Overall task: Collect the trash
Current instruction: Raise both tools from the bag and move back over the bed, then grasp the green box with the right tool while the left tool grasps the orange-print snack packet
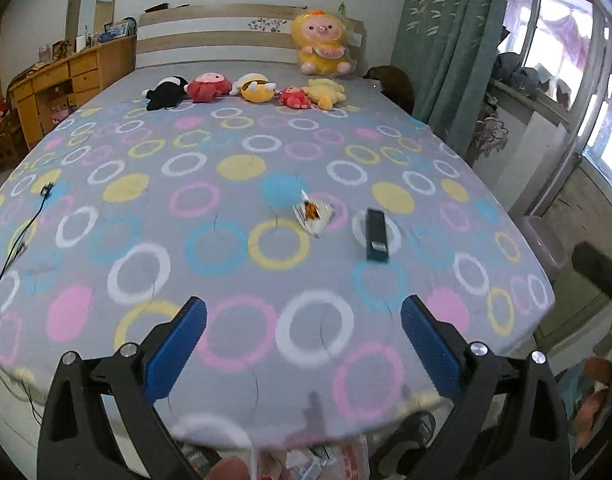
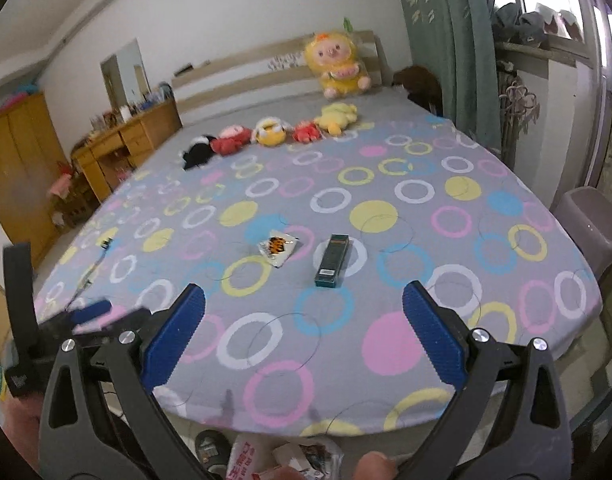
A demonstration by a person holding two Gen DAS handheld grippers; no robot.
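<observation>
A: Over the bed's near edge, left wrist view. Left gripper (image 1: 304, 316) spread wide, both blue pads bare, nothing between them. 2 bits of trash on the bedspread (image 1: 106, 168): a crumpled snack wrapper (image 1: 313, 214) at about 12 o'clock from the fingers, a dark slim box (image 1: 375, 236) at 1 o'clock. Both well ahead, untouched.

B: Approach?

A: My read: take the wrapper first, come in low and flat, pinch the raised crinkle rather than the sheet beneath.

B: Right wrist view?

A: Right gripper (image 2: 304, 314) also released, empty. Box (image 2: 333, 260) near 12 o'clock, lying lengthwise toward the fingers; wrapper (image 2: 278, 249) at 11 o'clock, just beside the box, not touching. Grey bin (image 2: 597, 224) at 2 o'clock, off the bed's side. A plastic bag (image 2: 266, 460) shows below the bed edge at 6 o'clock.

B: Box grip?

A: Close across its narrow width, I judge.
</observation>
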